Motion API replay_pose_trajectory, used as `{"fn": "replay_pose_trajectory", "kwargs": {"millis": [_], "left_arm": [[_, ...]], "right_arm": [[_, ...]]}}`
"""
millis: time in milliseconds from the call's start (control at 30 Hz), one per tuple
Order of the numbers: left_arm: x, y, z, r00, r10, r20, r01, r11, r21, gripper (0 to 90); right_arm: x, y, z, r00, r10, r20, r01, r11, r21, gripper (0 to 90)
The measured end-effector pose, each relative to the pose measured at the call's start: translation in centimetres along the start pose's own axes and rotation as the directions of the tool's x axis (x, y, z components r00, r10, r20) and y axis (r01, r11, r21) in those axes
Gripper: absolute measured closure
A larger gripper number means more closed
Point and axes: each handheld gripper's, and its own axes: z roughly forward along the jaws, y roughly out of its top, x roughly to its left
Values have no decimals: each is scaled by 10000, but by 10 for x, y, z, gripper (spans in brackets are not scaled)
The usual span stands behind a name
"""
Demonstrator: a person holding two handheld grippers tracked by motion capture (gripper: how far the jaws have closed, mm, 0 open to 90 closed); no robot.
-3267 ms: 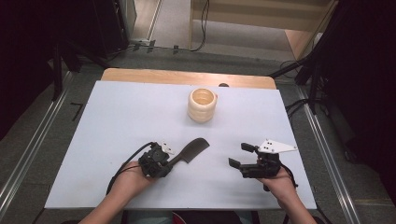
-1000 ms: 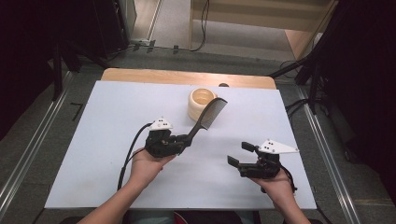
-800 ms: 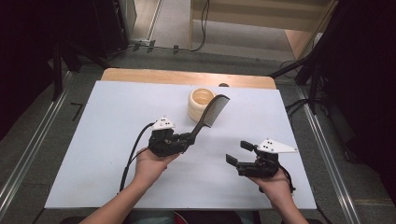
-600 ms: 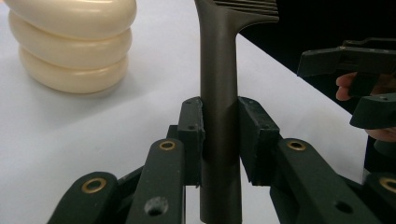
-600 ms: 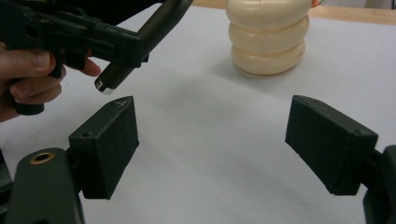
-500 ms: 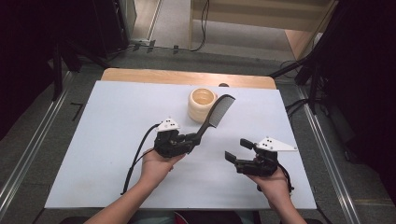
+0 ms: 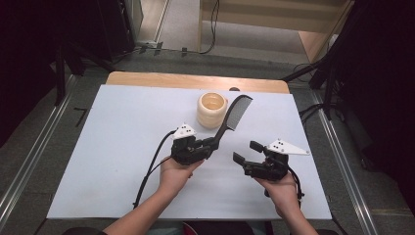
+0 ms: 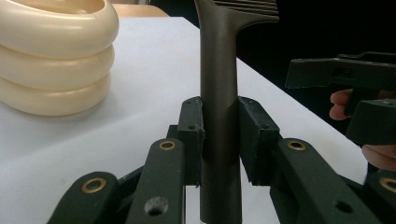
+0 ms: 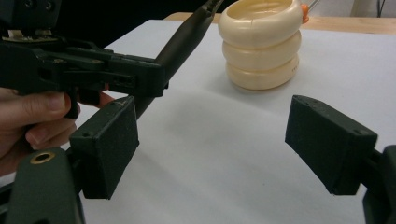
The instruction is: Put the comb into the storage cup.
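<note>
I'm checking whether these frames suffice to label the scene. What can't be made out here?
- Comb: in the left gripper view the top edge cuts off its teeth.
- Cream holder: its inside bottom is hidden by its own wall in the high view.
- Orange thing behind the holder, right gripper view: too small to identify.

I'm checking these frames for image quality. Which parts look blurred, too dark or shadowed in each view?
High view: the table is evenly lit, the floor around it falls into black. Left gripper view: the comb handle is fairly sharp, the cream cup is soft and casts a faint shadow. Right gripper view: the near pads are blurred, the cup is clearer.
</note>
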Motion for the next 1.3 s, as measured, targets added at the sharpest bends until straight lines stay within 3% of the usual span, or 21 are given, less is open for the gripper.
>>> {"fn": "replay_pose_trajectory", "kwargs": {"millis": [333, 433, 533, 633, 733, 833, 933, 1033, 1167, 1267, 1300], "left_arm": [[-3, -3, 14, 10000, 51, -26, -52, 9993, -369, 734], [-3, -4, 17, 9999, -100, 28, 101, 9988, -476, 734], [-3, -4, 22, 9965, -692, 468, 710, 9967, -383, 734], [-2, -5, 25, 9932, -943, 685, 959, 9952, -214, 734], [-1, -6, 28, 9846, -1485, 920, 1493, 9888, -15, 734], [-3, -6, 31, 9813, -1598, 1077, 1617, 9868, -88, 734], [-4, -7, 35, 9719, -1991, 1252, 2008, 9796, -7, 734], [-4, -8, 39, 9584, -2417, 1515, 2446, 9696, -1, 734], [-5, -9, 43, 9472, -2716, 1702, 2748, 9615, 51, 734], [-5, -11, 46, 9340, -3040, 1879, 3086, 9512, 49, 734], [-4, -12, 47, 9245, -3237, 2012, 3293, 9442, 59, 734]], "right_arm": [[-3, 5, 5, 9994, 282, 204, -278, 9994, -191, 157], [-3, 7, 8, 9989, 385, 282, -379, 9990, -233, 157], [-4, 10, 13, 9979, 559, 327, -550, 9981, -278, 157], [-4, 11, 15, 9973, 637, 361, -628, 9977, -249, 158], [-5, 12, 18, 9964, 781, 319, -775, 9968, -198, 158], [-6, 13, 19, 9958, 848, 354, -843, 9963, -167, 159], [-7, 15, 20, 9952, 908, 373, -899, 9957, -240, 159], [-9, 15, 21, 9947, 945, 410, -937, 9954, -194, 160], [-10, 16, 22, 9935, 1066, 408, -1059, 9942, -184, 184], [-12, 17, 23, 9928, 1135, 391, -1131, 9935, -134, 185], [-12, 17, 23, 9926, 1137, 429, -1132, 9935, -140, 186]]}}
